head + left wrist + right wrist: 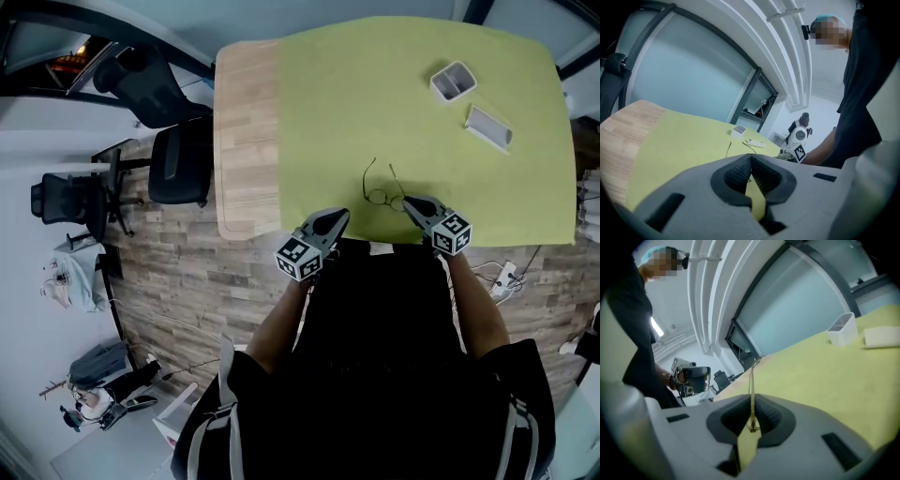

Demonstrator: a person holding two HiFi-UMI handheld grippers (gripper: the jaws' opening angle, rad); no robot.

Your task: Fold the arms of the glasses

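We see the glasses (384, 194) lying on the yellow-green mat (422, 103) that covers most of the wooden worktop (246, 141), close to the near edge, with both arms open and pointing away from us. Our right tool (410, 202) is at the right end of the frame. In the right gripper view its dark pads are drawn in narrow around one thin arm (752, 380) of the glasses. That arm runs straight out between the tips, and its hinge sits just inside them. Our left tool (339, 218) is just beside the glasses on their left, not touching them. Its own view shows the jaws brought together at the tips with nothing between them, only the mat showing through the slot behind. Farther back on the mat, well apart from the glasses, we see a small open white box (453, 82), and near it, a little closer to us, a flat white case (487, 127). Black office chairs (178, 159) stand on the floor off the worktop's left end. Our forearms and dark clothing fill the lower middle of the head view.
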